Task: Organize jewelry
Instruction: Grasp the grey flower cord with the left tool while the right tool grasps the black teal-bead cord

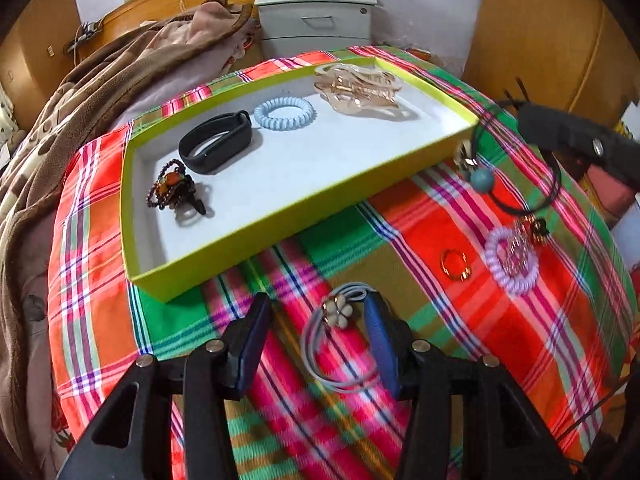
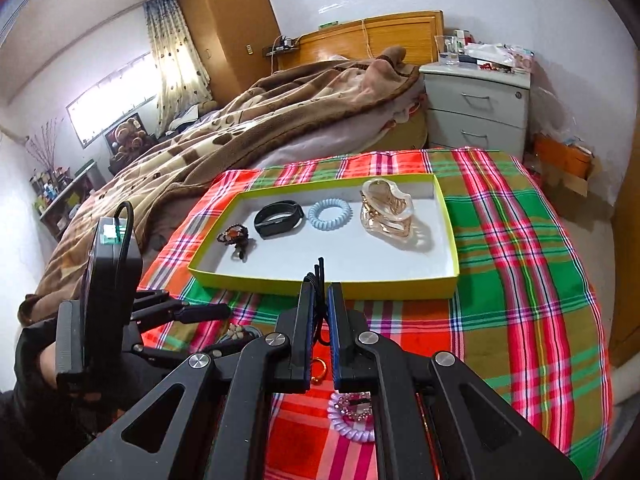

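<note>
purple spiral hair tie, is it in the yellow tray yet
No, the purple spiral hair tie lies on the plaid cloth, outside the yellow tray.

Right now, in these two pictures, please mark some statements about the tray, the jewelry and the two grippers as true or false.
1. The black band lies inside the tray. True.
2. The right gripper is open and holds nothing. False: its jaws are shut on a black cord.
3. The gold ring lies on the cloth, outside the tray. True.
4. The left gripper is shut on the flower hair tie. False: it is open, with the tie lying between its fingers.
5. The blue coil tie lies on the cloth. False: it is in the tray, between the band and the clear claw clips.
</note>
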`<state>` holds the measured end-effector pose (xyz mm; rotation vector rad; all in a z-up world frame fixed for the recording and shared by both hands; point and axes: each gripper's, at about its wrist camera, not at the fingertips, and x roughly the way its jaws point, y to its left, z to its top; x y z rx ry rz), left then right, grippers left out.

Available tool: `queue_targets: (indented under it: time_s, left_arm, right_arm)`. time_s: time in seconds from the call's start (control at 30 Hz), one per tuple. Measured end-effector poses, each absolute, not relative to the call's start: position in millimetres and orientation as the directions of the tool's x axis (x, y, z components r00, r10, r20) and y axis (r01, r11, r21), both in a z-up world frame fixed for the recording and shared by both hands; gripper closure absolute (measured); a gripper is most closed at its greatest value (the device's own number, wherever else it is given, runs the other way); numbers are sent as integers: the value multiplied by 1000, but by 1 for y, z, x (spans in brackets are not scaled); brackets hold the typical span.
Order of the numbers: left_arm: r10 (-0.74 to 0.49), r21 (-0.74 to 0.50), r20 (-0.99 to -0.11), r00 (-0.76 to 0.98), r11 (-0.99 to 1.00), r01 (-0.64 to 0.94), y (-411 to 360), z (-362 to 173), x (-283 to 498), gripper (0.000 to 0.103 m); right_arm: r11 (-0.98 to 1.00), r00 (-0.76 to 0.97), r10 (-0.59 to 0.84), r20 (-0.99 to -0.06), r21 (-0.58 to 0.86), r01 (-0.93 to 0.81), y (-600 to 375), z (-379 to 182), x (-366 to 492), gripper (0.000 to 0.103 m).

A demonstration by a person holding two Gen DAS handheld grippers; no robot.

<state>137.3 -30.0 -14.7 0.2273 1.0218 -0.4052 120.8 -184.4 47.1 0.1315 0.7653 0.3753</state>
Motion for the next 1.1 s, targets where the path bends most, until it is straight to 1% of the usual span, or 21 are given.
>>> queue_targets:
  time_s: [0.2, 0.27, 0.3, 0.37, 0.4, 0.47, 0.53, 0.77, 1.1]
  left_arm:
    - [-232, -25, -846, 480, 917, 399, -27, -16, 140, 54]
    - [-222, -21, -841, 493, 925, 381, -26, -16, 140, 62]
    - [-219, -20, -839, 498, 927, 374, -25, -16, 139, 64]
    - [-220, -30, -838, 500, 933, 359, -22, -15, 140, 72]
    - [-222, -37, -838, 499, 935, 354, -20, -15, 140, 74]
    - [-218, -43, -837, 501, 940, 338, -18, -15, 140, 83]
    - [-218, -49, -836, 503, 943, 328, -16, -15, 138, 85]
    - [-219, -79, -830, 513, 957, 280, -12, -10, 135, 85]
    - [-211, -73, -800, 562, 964, 257, -5, 12, 125, 85]
  right_arm:
    - [920, 662, 391, -639, 265, -288, -188, 46, 123, 96]
    - [919, 662, 393, -637, 270, -287, -190, 45, 124, 96]
    - [919, 662, 395, -637, 274, -285, -190, 44, 124, 96]
    - [917, 660, 400, -636, 283, -283, -192, 43, 125, 96]
    - [916, 659, 402, -636, 285, -283, -192, 42, 125, 96]
    - [916, 661, 401, -635, 287, -280, -193, 41, 125, 96]
    - [914, 660, 404, -633, 292, -280, -195, 40, 126, 96]
    - [914, 665, 405, -628, 292, -281, -196, 41, 122, 96]
    - [910, 666, 415, -620, 292, -295, -192, 44, 119, 96]
